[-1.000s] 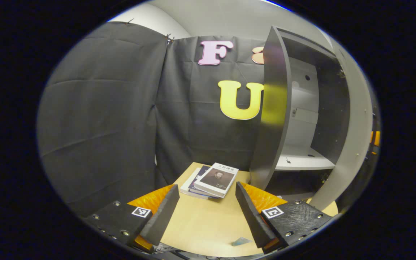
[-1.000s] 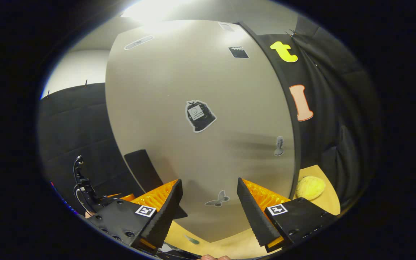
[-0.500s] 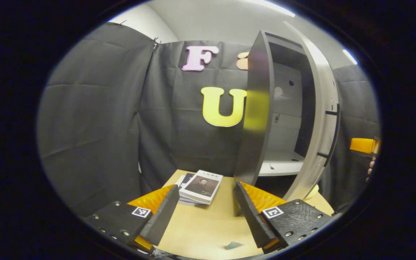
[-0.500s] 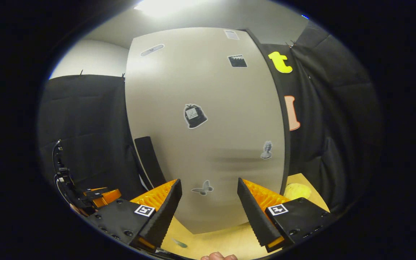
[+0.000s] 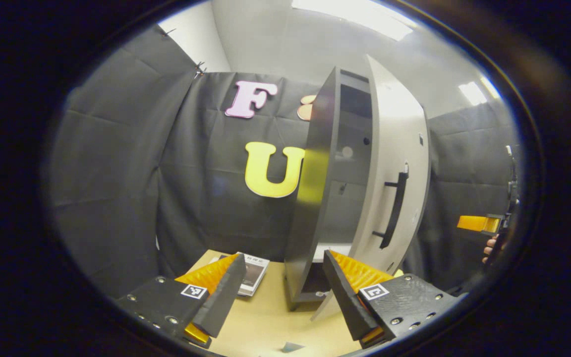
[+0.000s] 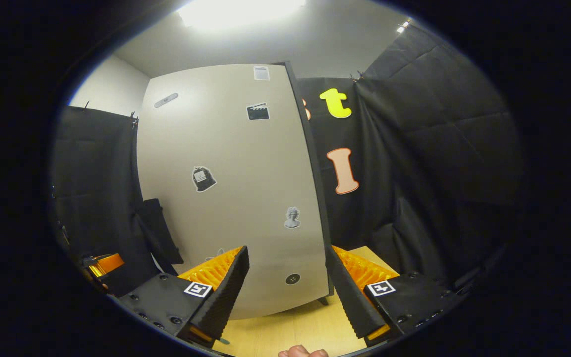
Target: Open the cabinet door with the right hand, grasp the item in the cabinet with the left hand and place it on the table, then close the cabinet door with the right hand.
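The dark cabinet point(image 5: 310, 198) stands on the wooden table point(image 5: 265, 317). Its pale door point(image 5: 394, 168), with a black handle point(image 5: 395, 206), stands only a narrow gap from the cabinet front. A stack of books point(image 5: 255, 270) lies on the table left of the cabinet. My left gripper point(image 5: 283, 292) is open and empty, low over the table before the cabinet's corner. My right gripper point(image 6: 285, 292) is open and empty, facing the sticker-covered door face point(image 6: 236, 198). The right gripper point(image 5: 481, 223) also appears far right in the left gripper view, held by a hand point(image 5: 488, 245).
Black cloth walls close the booth behind and beside the cabinet. A small scrap point(image 5: 293, 346) lies on the table near its front edge. The left gripper point(image 6: 102, 263) shows low at the left of the right gripper view. A fingertip point(image 6: 303, 353) pokes in at the bottom.
The door has swung from wide open to almost shut, hiding the shelf inside. Both grippers have drawn back; the books now sit partly behind my left finger.
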Demonstrator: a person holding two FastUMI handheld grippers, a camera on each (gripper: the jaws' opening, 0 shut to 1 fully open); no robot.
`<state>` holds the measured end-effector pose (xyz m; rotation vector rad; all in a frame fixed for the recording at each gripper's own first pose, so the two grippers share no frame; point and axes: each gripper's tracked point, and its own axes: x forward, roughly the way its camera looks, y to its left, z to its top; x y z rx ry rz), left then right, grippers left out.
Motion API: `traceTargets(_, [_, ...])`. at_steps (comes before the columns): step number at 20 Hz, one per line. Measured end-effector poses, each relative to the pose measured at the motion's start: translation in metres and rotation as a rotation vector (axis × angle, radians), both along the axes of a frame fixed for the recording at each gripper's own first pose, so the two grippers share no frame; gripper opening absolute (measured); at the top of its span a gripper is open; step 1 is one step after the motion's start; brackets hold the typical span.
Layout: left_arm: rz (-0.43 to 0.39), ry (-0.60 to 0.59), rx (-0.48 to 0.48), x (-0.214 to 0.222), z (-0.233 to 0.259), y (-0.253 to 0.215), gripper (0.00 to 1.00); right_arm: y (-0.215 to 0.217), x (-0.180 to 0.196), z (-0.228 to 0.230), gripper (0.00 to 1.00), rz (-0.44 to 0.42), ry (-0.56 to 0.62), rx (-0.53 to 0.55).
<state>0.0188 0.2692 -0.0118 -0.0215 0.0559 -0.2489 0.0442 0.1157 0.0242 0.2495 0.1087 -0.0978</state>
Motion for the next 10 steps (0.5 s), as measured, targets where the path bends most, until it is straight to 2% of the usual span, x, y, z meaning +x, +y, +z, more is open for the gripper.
traceTargets(3, [-0.035, -0.065, -0.002, -0.008, 0.019, -0.01, 0.93, -0.016, -0.004, 0.003, 0.98, -0.018, -0.017, 0.025])
traceTargets(4, [-0.04, -0.072, 0.008, -0.01, 0.02, -0.013, 0.95, -0.022, -0.004, 0.006, 0.98, -0.026, -0.031, 0.032])
traceTargets(5, [-0.034, -0.078, 0.028, -0.01, 0.021, -0.013, 0.92, -0.03, -0.005, 0.01, 0.98, -0.043, -0.044, 0.026])
traceTargets(6, [-0.025, -0.082, 0.051, -0.011, 0.02, -0.012, 0.95, -0.038, -0.007, 0.012, 0.98, -0.06, -0.051, 0.016])
traceTargets(7, [-0.013, -0.076, 0.069, -0.01, 0.017, -0.011, 0.92, -0.044, -0.01, 0.013, 0.98, -0.074, -0.055, 0.01])
traceTargets(10, [-0.016, -0.046, 0.075, -0.012, 0.002, -0.018, 0.95, -0.055, -0.017, 0.016, 0.97, -0.098, -0.074, -0.003])
